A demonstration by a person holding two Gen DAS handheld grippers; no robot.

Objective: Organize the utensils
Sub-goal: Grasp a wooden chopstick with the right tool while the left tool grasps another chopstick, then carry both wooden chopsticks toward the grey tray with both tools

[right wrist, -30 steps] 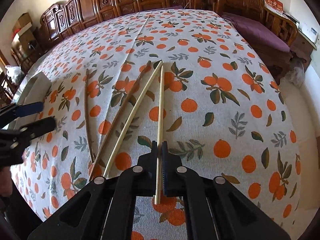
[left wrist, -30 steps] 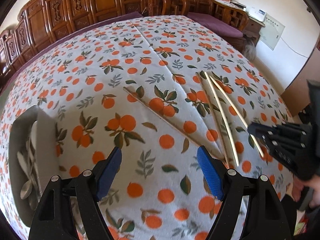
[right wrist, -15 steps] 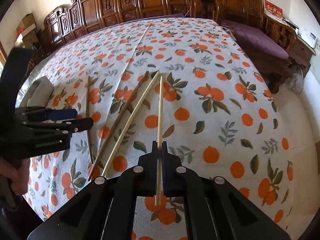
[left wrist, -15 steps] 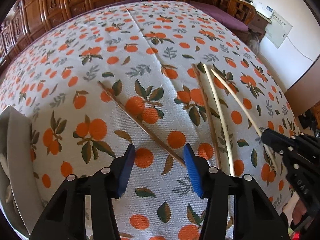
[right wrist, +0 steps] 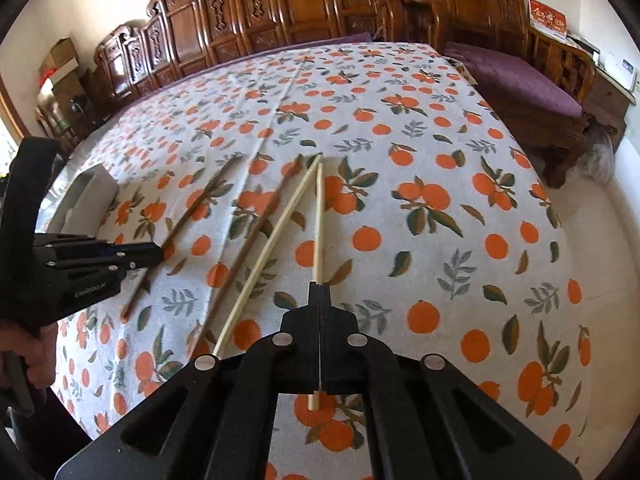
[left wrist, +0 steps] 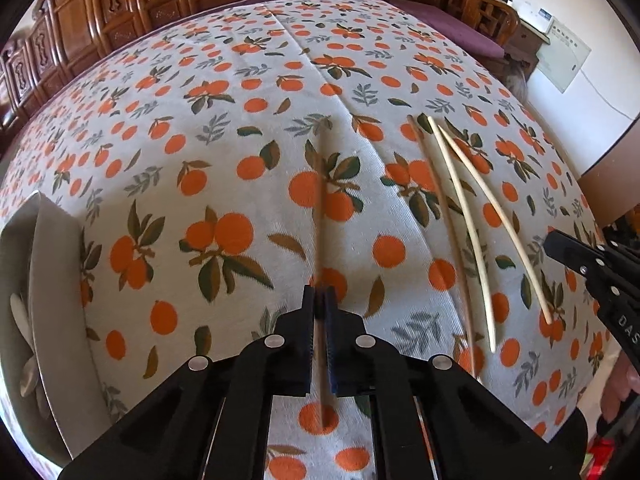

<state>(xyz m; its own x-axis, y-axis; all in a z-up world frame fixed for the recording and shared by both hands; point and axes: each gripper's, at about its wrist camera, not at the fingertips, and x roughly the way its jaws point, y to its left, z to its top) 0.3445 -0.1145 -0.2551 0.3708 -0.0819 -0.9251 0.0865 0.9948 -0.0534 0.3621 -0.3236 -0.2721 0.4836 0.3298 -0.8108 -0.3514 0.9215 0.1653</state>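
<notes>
My left gripper [left wrist: 319, 300] has its jaws closing, and the blue pads press on a thin brown chopstick [left wrist: 319, 208] that runs straight ahead over the orange-print tablecloth [left wrist: 224, 148]. The right wrist view shows that same left gripper [right wrist: 154, 254] on the brown chopstick [right wrist: 196, 210]. My right gripper [right wrist: 320, 290] is closing tight on a pale chopstick [right wrist: 319, 220], whose end sticks out behind the jaws. Between the two held sticks lie a second pale chopstick [right wrist: 272, 248] and another brown chopstick [right wrist: 248, 252]. At the right edge of the left wrist view is the right gripper [left wrist: 560, 246].
A grey tray [left wrist: 52, 280] holding several pale spoons sits at the table's left edge and shows in the right wrist view as the tray [right wrist: 90, 190]. Carved wooden chairs line the far side. A purple-cushioned bench [right wrist: 520, 80] stands to the right.
The left gripper's jaws went from wide open to shut around the brown chopstick, which now lies in line with the fingers. The right gripper kept its hold on the pale chopstick.
</notes>
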